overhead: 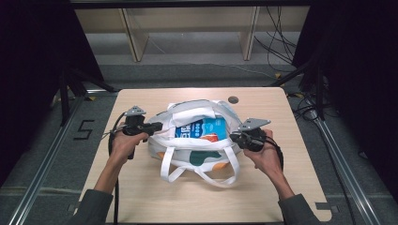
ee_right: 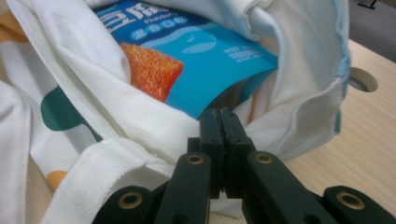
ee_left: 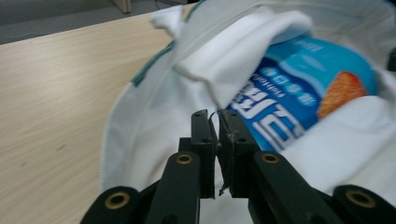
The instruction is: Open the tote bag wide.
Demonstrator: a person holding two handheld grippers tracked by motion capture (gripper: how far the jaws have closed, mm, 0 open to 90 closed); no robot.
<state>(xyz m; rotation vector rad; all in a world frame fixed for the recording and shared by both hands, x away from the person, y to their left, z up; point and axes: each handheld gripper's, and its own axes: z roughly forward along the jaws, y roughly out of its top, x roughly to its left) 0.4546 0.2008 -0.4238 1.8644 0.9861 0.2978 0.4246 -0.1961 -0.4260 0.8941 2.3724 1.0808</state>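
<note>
My left hand-held gripper (overhead: 157,126) is at the bag's (overhead: 187,157) left rim, jaws nearly together w/ a thin bit of white fabric or thread pinched btwn them in the left gripper view (ee_left: 218,135); can't tell how firm the hold is. My right hand-held gripper (overhead: 233,137) is at the right rim, jaws pressed together (ee_right: 220,121), tips against the cloth; can't tell if any fabric is caught. Bag sits mid-bench (overhead: 267,187), mouth spread open btwn the 2 grippers, straps (overhead: 171,168) hanging toward me. Blue packet (overhead: 202,129) lies inside, orange square printed on it (ee_right: 152,70). Round hole (overhead: 233,99) in the bench beyond the bag.
</note>
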